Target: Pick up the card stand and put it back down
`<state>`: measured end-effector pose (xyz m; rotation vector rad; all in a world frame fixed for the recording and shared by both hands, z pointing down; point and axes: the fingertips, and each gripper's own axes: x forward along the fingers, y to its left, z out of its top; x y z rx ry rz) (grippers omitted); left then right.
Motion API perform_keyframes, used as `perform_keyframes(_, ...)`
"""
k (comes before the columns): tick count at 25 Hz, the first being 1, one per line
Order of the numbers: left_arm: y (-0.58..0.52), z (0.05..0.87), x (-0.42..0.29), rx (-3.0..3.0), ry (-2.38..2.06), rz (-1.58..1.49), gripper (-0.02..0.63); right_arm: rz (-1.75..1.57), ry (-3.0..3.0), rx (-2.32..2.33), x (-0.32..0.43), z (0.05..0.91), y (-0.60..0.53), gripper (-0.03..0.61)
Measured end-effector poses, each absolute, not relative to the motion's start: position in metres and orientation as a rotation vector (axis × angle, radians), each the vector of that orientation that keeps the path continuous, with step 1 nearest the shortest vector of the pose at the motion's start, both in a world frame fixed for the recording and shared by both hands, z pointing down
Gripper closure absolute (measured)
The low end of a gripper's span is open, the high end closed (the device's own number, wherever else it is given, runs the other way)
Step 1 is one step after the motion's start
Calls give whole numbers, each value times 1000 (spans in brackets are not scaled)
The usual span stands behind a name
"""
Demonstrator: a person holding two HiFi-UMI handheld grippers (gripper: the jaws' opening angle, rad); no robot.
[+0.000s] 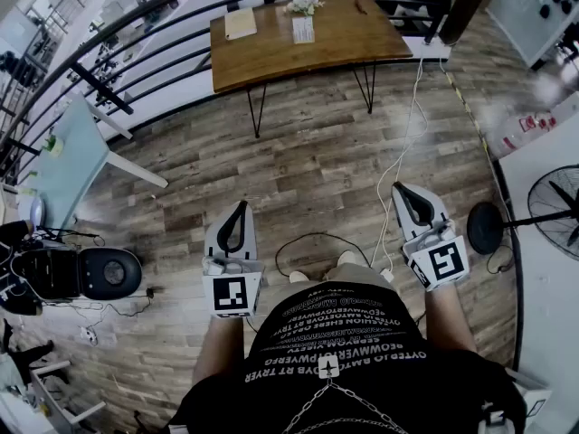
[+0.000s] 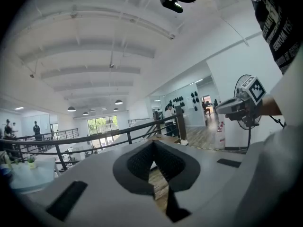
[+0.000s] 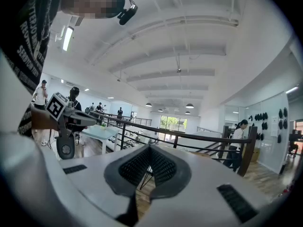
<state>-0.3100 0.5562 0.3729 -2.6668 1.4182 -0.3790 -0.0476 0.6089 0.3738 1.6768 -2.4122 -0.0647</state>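
Head view: taken from above the person, looking steeply down on the plank floor [image 1: 317,161], with the wooden worktop [image 1: 298,39] far off by the black railing [image 1: 163,57]. Each tool view sits close behind its own jaws and faces almost level toward that railing and the ceiling [image 2: 94,41]. The camera on the left tool [image 2: 152,143] catches the right tool [image 2: 226,109] at its right, and the other camera shows the reverse.

The left gripper [image 2: 153,142] has its white jaws with ridged black pads closed tip to tip, and nothing is between them. Brown wood-plank floor [image 2: 159,186] shows through the gap below the pads. Beyond the tips runs a black metal railing [image 2: 98,135]. Off to the gripper's right, the right gripper [image 2: 226,107] is held level, with a black standing fan [image 2: 249,138] behind it.
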Motion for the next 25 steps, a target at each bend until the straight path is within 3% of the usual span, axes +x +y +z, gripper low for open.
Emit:
perform_keyframes(9, 549, 369, -238, -2666, 1403, -344, 594, -41, -2439, 1615, -9, 395, 589, 565)
perform_keyframes(25, 539, 375, -171, -2587, 1503, -412, 594, 67, -2549, 1541, 44, 416, 549, 565)
